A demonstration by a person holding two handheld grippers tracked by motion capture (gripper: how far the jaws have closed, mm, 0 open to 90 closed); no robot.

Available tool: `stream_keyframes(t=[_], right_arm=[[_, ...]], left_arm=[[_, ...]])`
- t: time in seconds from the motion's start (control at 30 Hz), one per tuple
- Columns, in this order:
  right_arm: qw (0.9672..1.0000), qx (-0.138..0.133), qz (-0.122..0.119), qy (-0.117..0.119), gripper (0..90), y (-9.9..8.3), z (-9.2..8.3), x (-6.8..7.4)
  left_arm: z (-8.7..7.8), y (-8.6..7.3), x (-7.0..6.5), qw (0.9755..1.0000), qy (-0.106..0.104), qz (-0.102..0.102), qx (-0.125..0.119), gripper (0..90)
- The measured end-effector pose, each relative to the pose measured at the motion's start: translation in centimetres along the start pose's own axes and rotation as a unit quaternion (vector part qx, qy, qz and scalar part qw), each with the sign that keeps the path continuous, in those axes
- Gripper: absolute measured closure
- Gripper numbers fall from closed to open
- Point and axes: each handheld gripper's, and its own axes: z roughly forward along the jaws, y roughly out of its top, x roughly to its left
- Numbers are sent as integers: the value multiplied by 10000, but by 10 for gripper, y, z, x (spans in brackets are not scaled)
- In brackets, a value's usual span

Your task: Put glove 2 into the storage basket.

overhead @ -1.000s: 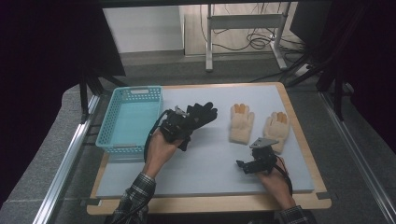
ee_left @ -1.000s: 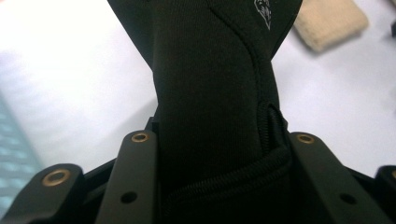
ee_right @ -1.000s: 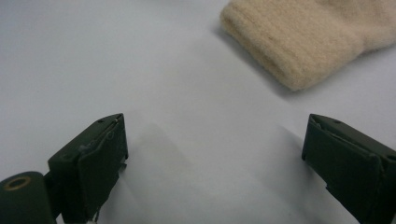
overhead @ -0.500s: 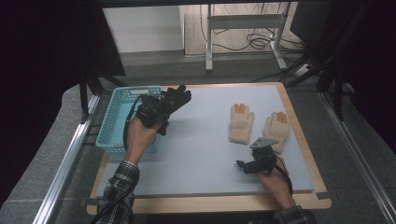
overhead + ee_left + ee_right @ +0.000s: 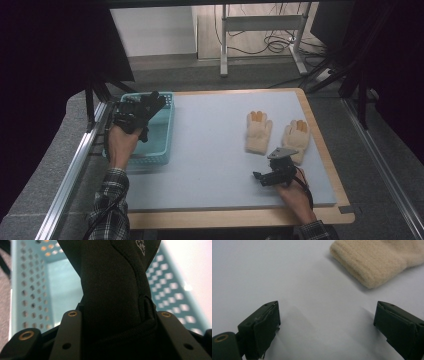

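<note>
At the worktop's far-left corner, the left gripper (image 5: 134, 114) carries a black glove (image 5: 112, 282) over the blue basket (image 5: 162, 131) — fingers clenched on its soft, limp cuff. The right gripper (image 5: 327, 327) rests with fingers released, beside two cream gloves (image 5: 259, 131).

Grey carpet floor (image 5: 165, 75); white metal desk frame (image 5: 260, 24), cables (image 5: 272, 45) beneath; dark, perhaps curtains (image 5: 45, 60), at sides.
</note>
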Motion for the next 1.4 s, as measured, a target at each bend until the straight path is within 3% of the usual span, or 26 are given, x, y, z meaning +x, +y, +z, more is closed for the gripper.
stream_keyframes(t=[0.17, 0.3, 0.4, 0.57, 0.73, 0.8, 0.97, 1.23, 1.4], right_arm=[[10000, -4, -1, 1, 68, 0, 0, 0], [10000, -3, -1, 0, 68, 0, 0, 0], [10000, -4, 0, 0, 68, 0, 0, 0], [10000, -4, -2, 0, 68, 0, 0, 0], [10000, -4, -12, -6, 68, 0, 0, 0], [10000, -5, -12, -7, 68, 0, 0, 0], [10000, -5, -14, -7, 68, 0, 0, 0], [10000, -4, -13, -7, 68, 0, 0, 0], [10000, -4, -14, -7, 68, 0, 0, 0]], left_arm=[[15, 0, 14, 9995, 117, -186, 242, 584], [32, 0, 25, 9977, 237, -343, 534, 582], [42, 0, 29, 9957, 355, -407, 756, 579], [60, -1, 36, 9898, 633, -398, 1211, 567], [71, -2, 41, 9878, 568, -411, 1389, 532], [74, -2, 42, 9870, 511, -355, 1480, 471], [72, 2, 36, 9880, 500, 43, 1461, 194], [49, 7, 37, 9953, 161, -57, 954, 81], [39, 6, 36, 9978, -161, -58, 638, 48]])
